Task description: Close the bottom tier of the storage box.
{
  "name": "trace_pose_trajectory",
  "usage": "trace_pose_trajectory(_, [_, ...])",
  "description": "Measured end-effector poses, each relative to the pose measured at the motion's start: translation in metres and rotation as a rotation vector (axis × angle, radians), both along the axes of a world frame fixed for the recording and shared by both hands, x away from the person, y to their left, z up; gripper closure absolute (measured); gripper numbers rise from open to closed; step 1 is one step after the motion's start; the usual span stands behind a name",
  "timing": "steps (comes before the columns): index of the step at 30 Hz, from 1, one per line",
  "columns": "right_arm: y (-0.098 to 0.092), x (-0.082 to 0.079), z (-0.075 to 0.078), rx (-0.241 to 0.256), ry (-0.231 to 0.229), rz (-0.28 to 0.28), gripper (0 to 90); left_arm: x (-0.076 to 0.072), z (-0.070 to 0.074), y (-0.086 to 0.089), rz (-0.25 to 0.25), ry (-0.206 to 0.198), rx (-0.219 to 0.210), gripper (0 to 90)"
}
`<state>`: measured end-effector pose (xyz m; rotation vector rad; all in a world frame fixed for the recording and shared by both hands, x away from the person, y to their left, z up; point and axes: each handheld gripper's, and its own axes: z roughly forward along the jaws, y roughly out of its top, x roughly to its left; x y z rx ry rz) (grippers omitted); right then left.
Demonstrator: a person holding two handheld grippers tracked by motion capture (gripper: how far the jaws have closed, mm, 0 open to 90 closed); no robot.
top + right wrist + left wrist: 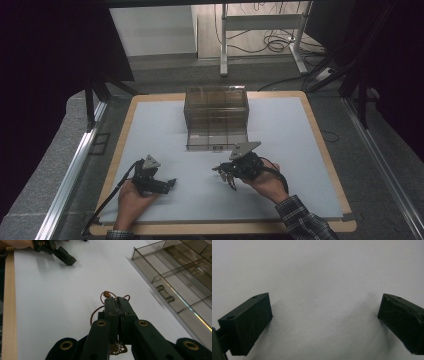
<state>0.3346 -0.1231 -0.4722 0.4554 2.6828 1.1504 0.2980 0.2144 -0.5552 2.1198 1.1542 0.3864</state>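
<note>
In the high view, the right hand-held gripper (pixel 226 176) was seen held low over the white table (pixel 165 130), just in front of a clear compartment box (pixel 216 117) whose drawer was pulled out toward the person. A small piece of wire jewellery (pixel 223 172) was clamped at the tip of that gripper, hanging just above the table surface. The left hand-held gripper (pixel 171 183) was held well apart to the left, its tip pointed toward the right one.

In the left gripper view, the two black jaws were shown spread wide, with nothing but the bare table (pixel 319 277) between them.

In the right gripper view, the jaws of the right hand-held gripper (pixel 117 301) were pressed together on the wire jewellery (pixel 106 294), whose thin coppery loops were seen curling out past the jaw tips and to their left, with a lacy part visible beneath the jaws. The compartment box (pixel 175 272) was seen lying to the right, with two small cylinders in one section, while the left hand-held gripper (pixel 65 258) was seen at the upper left, apart from the jewellery.
</note>
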Motion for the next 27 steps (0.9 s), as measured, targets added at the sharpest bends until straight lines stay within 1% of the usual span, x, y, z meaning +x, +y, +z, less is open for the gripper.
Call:
trace_pose_trajectory(9, [-0.001,0.004,0.005,0.009,-0.01,-0.018,86.4,0.0,0.0,0.0,0.0,-0.002,0.001,0.0])
trace_pose_trajectory(20, [-0.002,0.015,0.014,0.031,-0.021,-0.029,86.4,0.0,0.0,0.0,0.0,0.0,-0.001,0.0])
trace_pose_trajectory(27, [-0.002,0.021,0.02,0.034,-0.033,-0.041,86.5,0.0,0.0,0.0,-0.002,-0.004,0.002,0.0])
